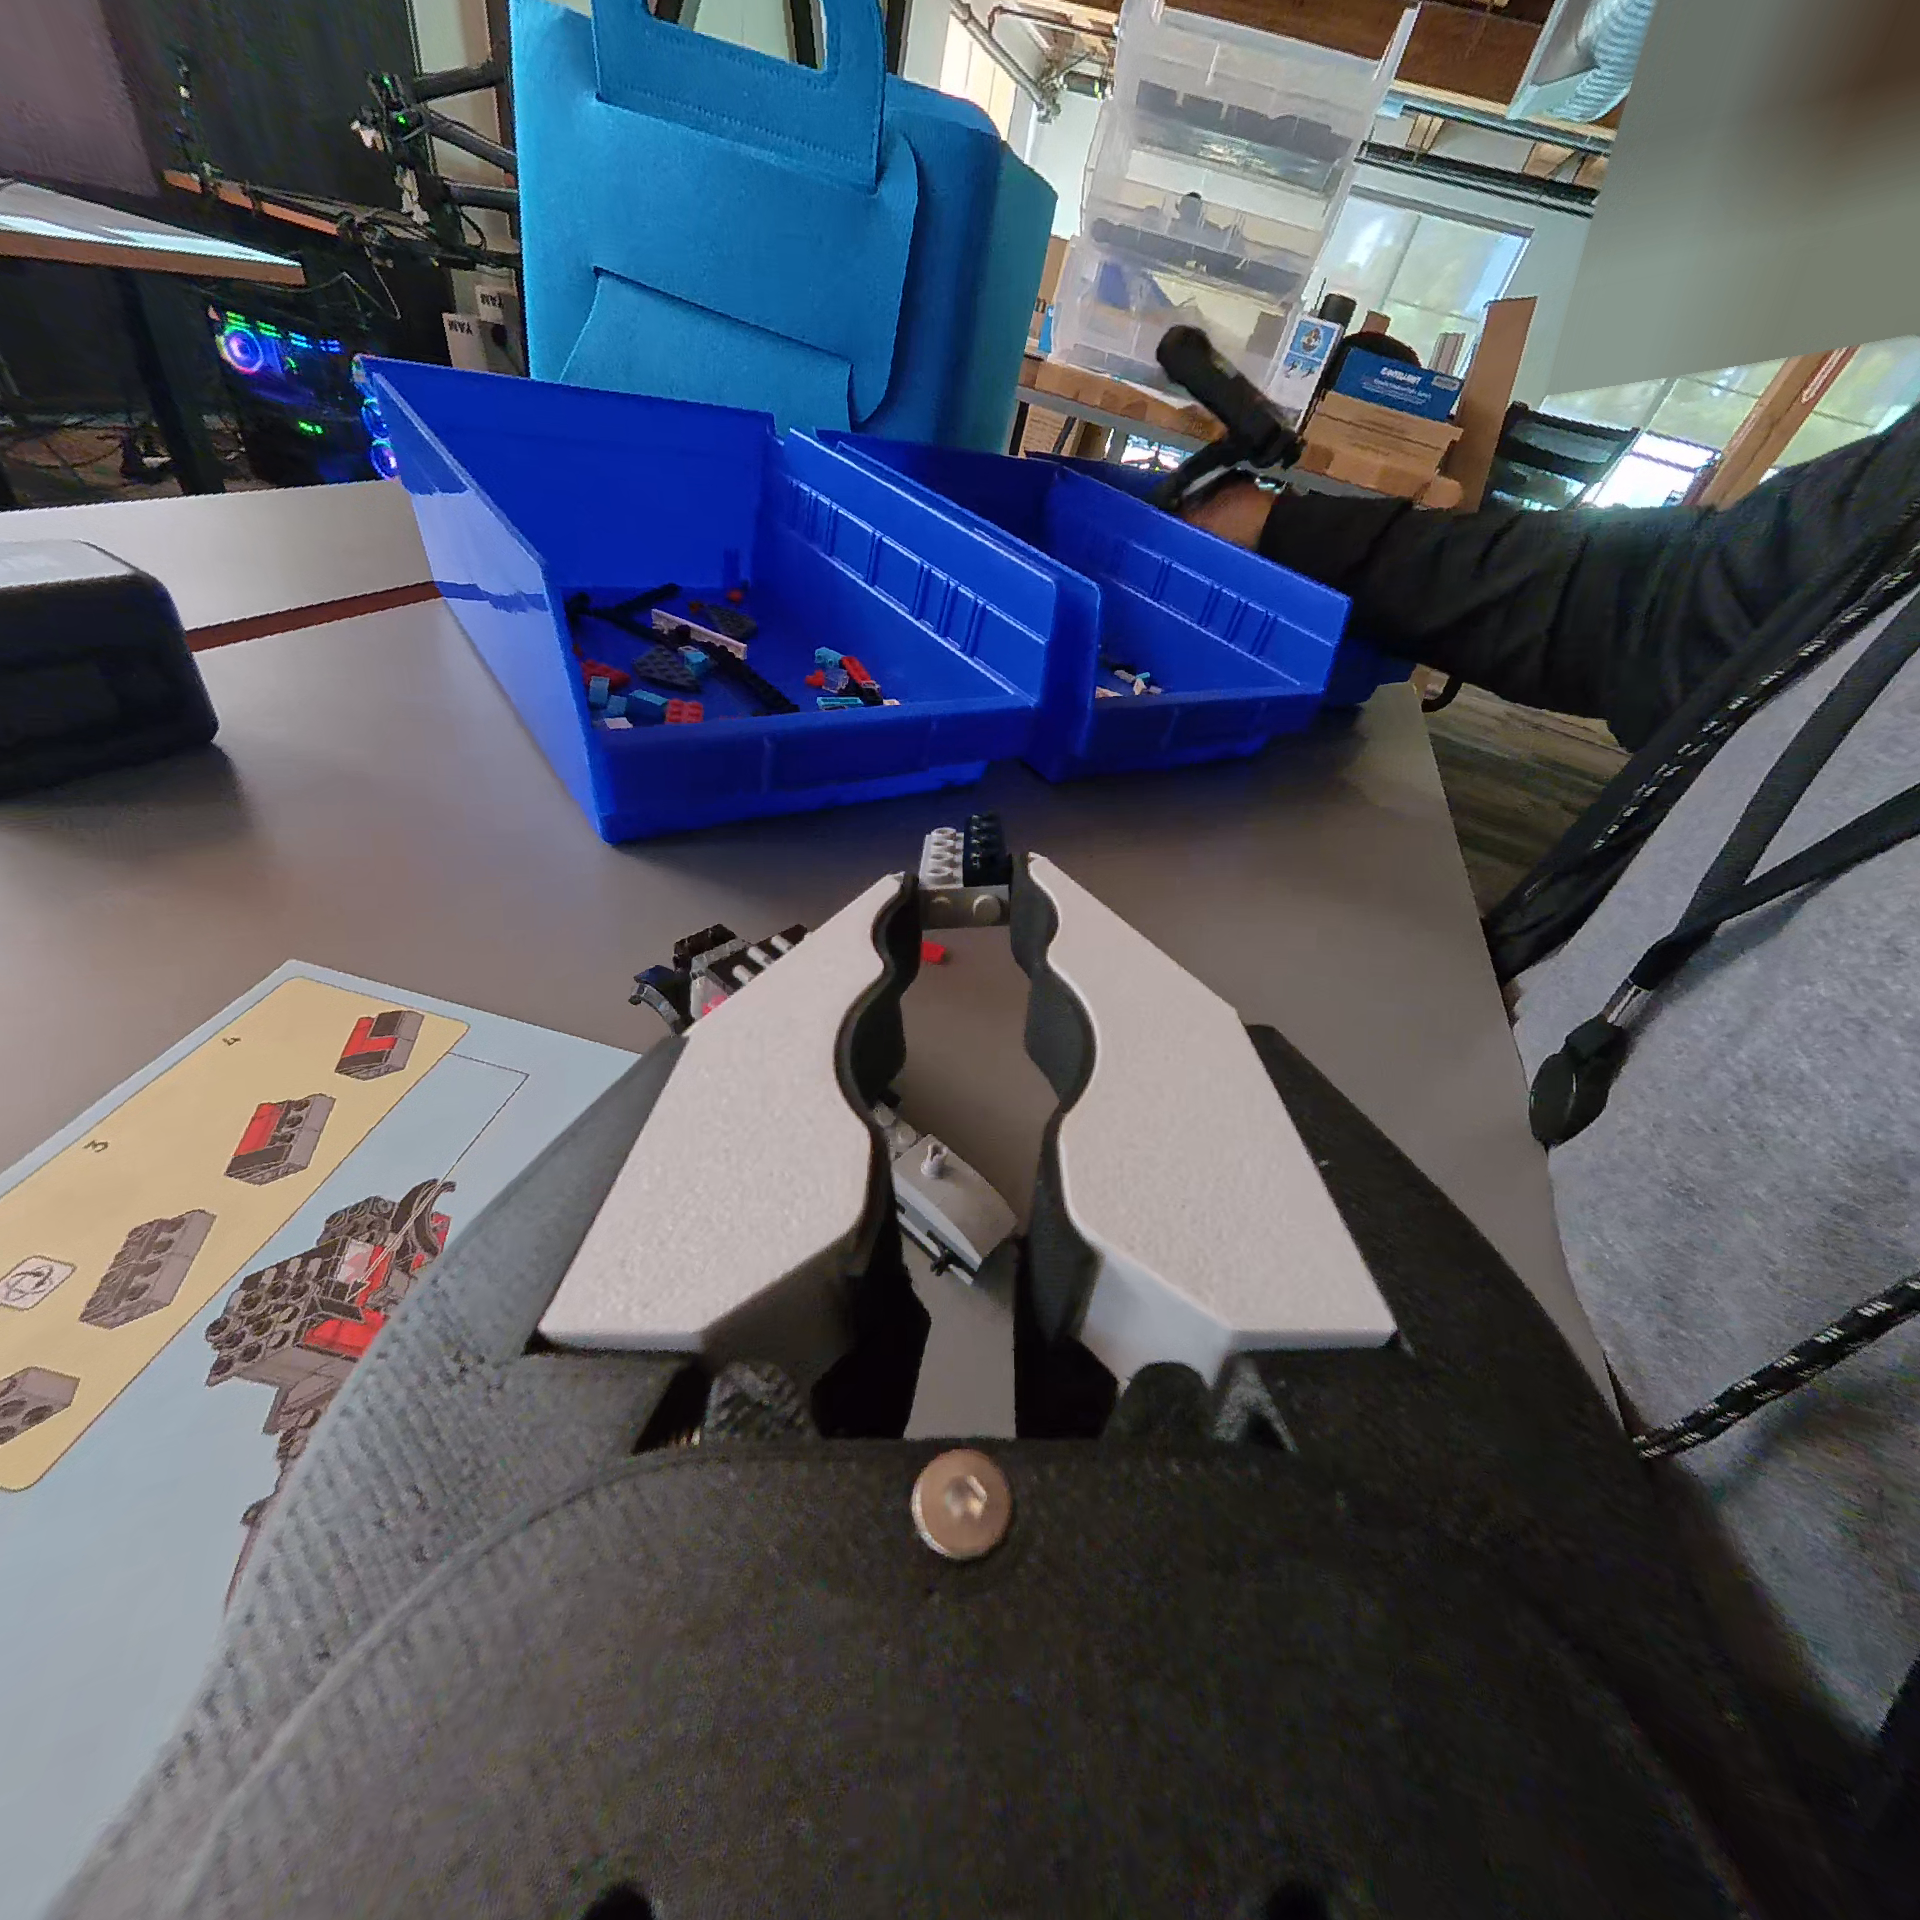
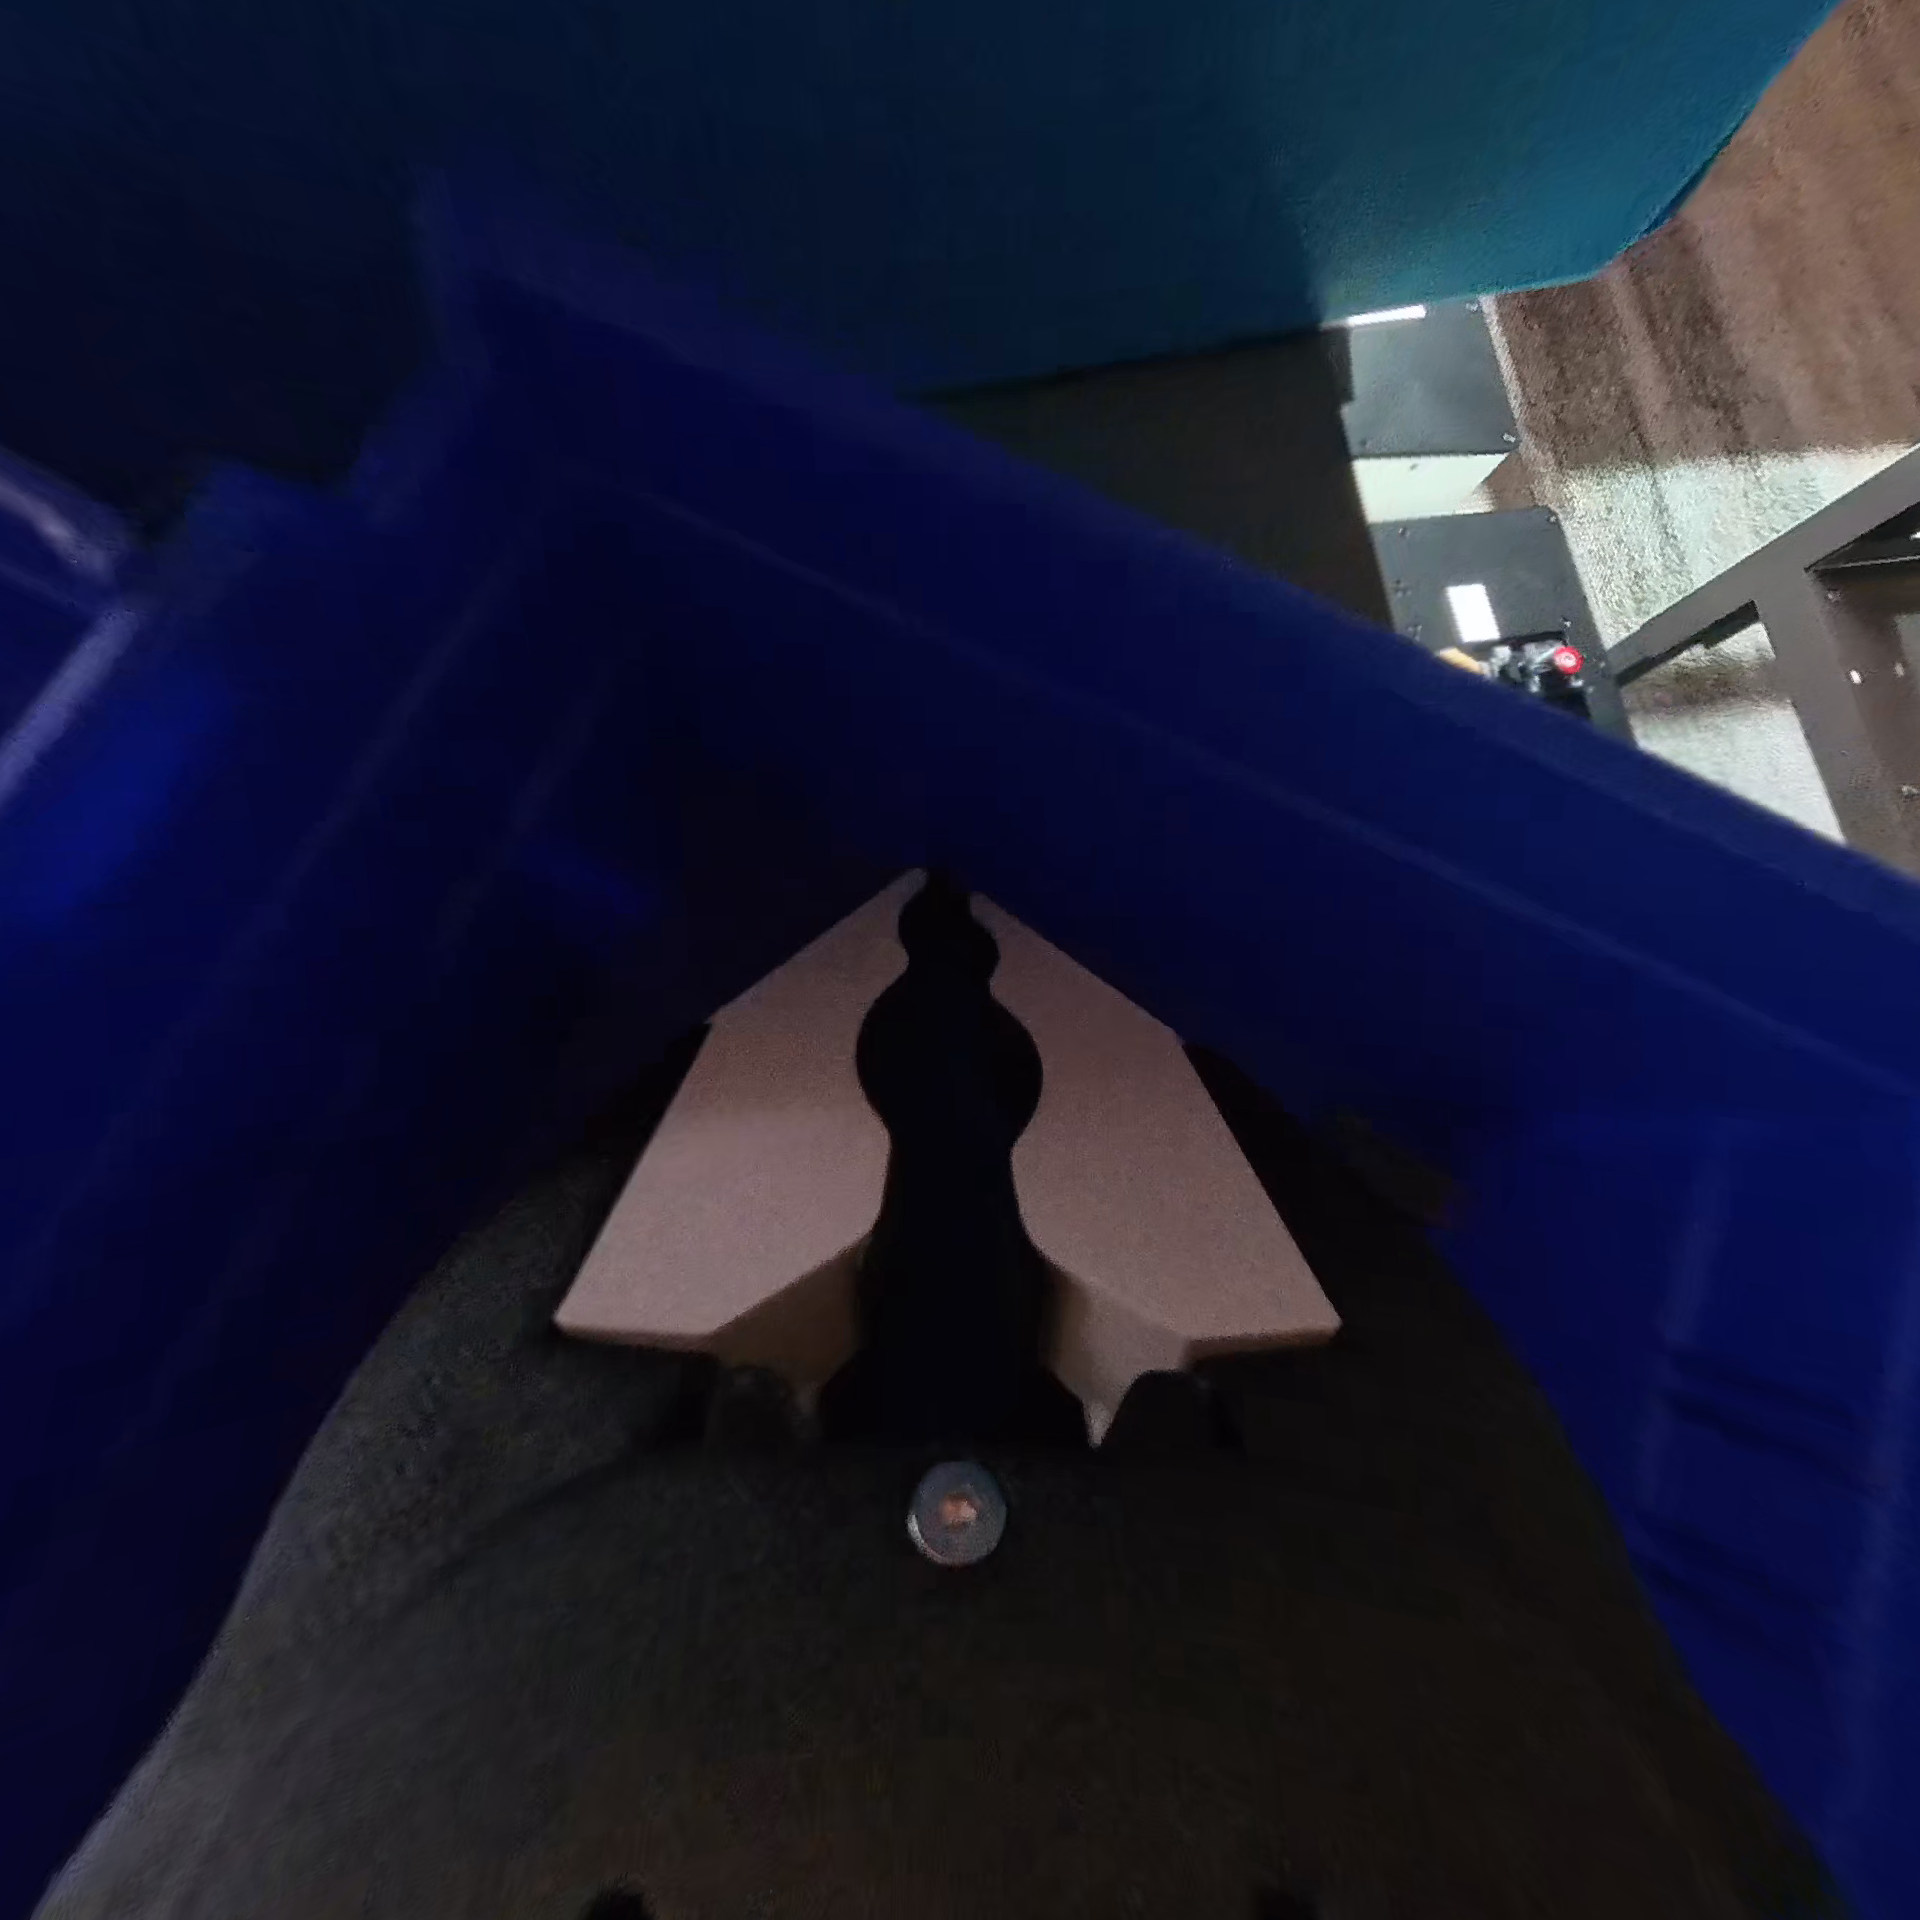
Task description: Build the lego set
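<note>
In the left wrist view my left gripper [image 1: 966,888] is shut on a small grey and black lego sub-assembly [image 1: 968,868], held just above the grey table. A tiny red piece [image 1: 933,951] lies under it. A partly built black, white and grey model [image 1: 717,966] sits left of the fingers. A grey piece [image 1: 940,1195] lies below the jaws. The instruction booklet [image 1: 208,1195] lies at lower left. In the right wrist view my right gripper [image 2: 940,883] is deep in a dark blue bin [image 2: 1143,727], fingertips together. Nothing shows between them.
Two blue bins [image 1: 727,623] [image 1: 1195,623] with loose pieces stand ahead. A dark sleeve [image 1: 1558,592] reaches behind them from the right. A teal felt bag [image 1: 727,208] stands behind. A black box [image 1: 83,665] is at left. The table edge [image 1: 1455,831] runs along the right. My hands' fingertips stand some 70 centimetres from each other. My left tips are roughly 9 centimetres from the grey piece [image 1: 940,1195].
</note>
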The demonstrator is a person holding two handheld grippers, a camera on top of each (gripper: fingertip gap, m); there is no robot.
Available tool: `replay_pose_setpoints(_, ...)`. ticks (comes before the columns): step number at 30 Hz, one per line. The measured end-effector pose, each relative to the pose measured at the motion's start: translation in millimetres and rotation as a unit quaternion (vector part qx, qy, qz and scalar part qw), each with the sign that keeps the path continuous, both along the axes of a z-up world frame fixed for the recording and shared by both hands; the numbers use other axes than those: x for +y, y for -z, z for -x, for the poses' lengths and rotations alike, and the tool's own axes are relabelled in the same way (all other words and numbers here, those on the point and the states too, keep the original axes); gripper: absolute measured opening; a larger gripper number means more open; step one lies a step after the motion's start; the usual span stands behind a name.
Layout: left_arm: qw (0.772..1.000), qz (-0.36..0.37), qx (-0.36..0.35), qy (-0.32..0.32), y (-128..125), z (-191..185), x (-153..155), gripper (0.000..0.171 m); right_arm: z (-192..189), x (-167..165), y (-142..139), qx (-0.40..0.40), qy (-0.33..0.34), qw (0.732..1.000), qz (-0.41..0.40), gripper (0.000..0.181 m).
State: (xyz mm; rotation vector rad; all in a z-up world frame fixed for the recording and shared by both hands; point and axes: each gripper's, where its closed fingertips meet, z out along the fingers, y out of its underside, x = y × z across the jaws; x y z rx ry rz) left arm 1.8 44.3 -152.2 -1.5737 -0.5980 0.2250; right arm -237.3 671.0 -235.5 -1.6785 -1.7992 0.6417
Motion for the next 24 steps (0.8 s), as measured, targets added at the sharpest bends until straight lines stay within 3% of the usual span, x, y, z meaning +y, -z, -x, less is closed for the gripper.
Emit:
replay_pose_setpoints(7, 1.0, 0.0, 0.001, 0.005, 1, 0, 1, 0.017, -19, -10, -31, 0.037, -0.012, 0.995, 0.092, 0.001)
replay_pose_setpoints(12, 1.0, 0.006, 0.0, 0.001, 1, 0, 1, 0.017, -48, -65, -89, 0.089, -0.08, 0.979, 0.162, 0.001)
replay_pose_setpoints(16, 1.0, 0.002, 0.001, -0.004, 0, 2, -1, 0.017, -91, -153, -157, 0.131, -0.181, 0.951, 0.212, 0.0)
replay_pose_setpoints(18, 1.0, 0.0, 0.002, -0.006, 0, 3, -1, 0.017, -114, -209, -175, 0.133, -0.241, 0.933, 0.232, 0.0)
replay_pose_setpoints(21, 1.0, -0.005, 0.004, -0.013, 1, 7, -3, 0.017, -146, -296, -174, 0.12, -0.317, 0.903, 0.263, 0.0)
replay_pose_setpoints(24, 0.999, -0.002, 0.001, -0.037, 4, 11, -12, 0.017, -176, -384, -144, 0.082, -0.379, 0.868, 0.311, 0.0)
